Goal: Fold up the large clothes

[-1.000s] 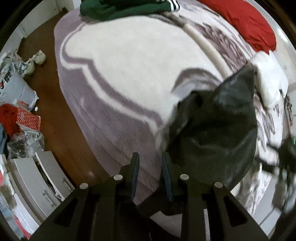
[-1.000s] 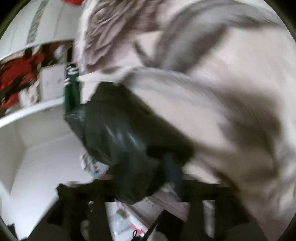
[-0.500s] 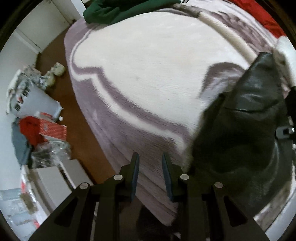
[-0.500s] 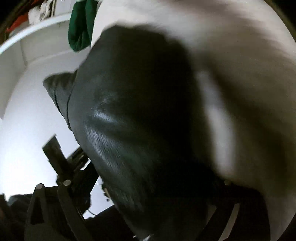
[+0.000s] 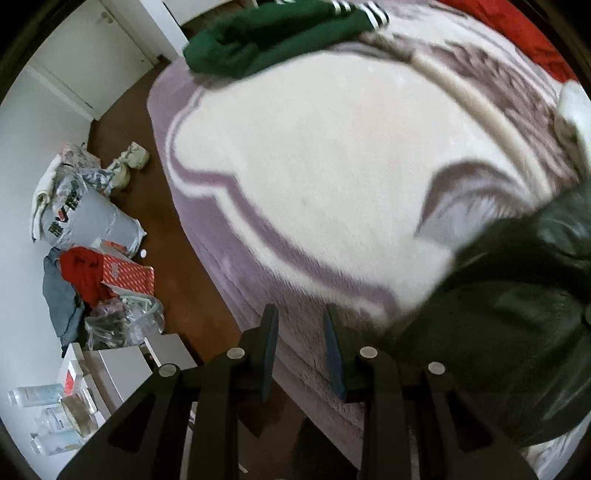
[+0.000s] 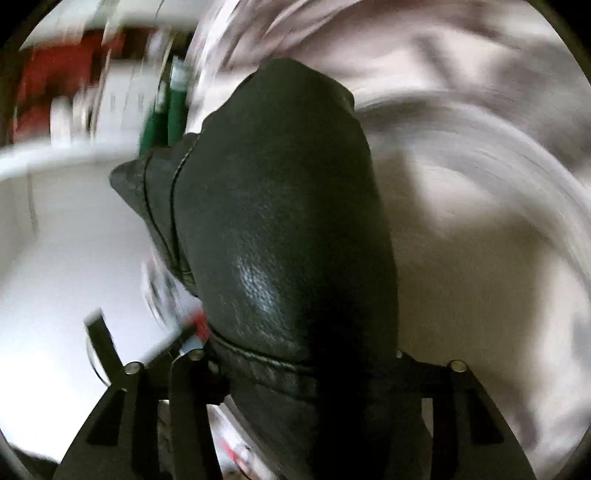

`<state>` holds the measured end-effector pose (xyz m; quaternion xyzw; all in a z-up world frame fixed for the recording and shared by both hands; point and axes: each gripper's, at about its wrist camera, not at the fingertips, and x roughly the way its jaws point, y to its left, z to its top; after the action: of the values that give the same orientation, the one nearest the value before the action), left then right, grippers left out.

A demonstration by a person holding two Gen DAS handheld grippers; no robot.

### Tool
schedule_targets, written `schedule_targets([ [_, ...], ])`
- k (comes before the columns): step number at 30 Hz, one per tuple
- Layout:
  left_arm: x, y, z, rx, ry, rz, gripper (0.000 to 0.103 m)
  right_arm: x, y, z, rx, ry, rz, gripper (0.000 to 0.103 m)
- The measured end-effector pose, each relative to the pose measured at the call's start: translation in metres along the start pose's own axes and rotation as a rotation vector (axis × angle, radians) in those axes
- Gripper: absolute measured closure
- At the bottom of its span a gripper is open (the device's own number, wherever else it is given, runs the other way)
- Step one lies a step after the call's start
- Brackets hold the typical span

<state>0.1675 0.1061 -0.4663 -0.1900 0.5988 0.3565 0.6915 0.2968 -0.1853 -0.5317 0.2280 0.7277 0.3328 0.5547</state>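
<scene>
A black leather garment hangs in the air at the right of the left wrist view, over the edge of the cream and mauve blanket. My left gripper is open and empty, just left of the garment, above the blanket's near edge. In the right wrist view the same garment fills the middle and hides my right gripper's fingers; the leather runs down into the jaws, so the gripper is shut on it.
A folded green garment with white stripes lies at the far edge of the bed. A red cloth lies at the far right. Bags, boxes and clothes clutter the brown floor at left. White drawers stand at lower left.
The black garment has swung to the right and lower in the left wrist view. The right gripper has turned, still holding it. The left gripper stays open.
</scene>
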Motion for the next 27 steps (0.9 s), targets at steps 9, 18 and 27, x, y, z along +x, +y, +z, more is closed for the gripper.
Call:
schedule_targets([
  [9,-0.030,-0.054,-0.001,0.063,-0.023,-0.153,0.079,-0.071,-0.113,-0.060,0.433,-0.116,-0.045,0.023],
  [18,-0.033,-0.163,-0.014,0.178,-0.010,-0.295,0.079,-0.211,-0.068,-0.052,0.231,-0.236,-0.322,0.026],
  [27,0.011,-0.173,-0.022,0.288,-0.030,-0.229,0.076,-0.101,0.023,0.061,-0.118,-0.027,-0.453,0.046],
])
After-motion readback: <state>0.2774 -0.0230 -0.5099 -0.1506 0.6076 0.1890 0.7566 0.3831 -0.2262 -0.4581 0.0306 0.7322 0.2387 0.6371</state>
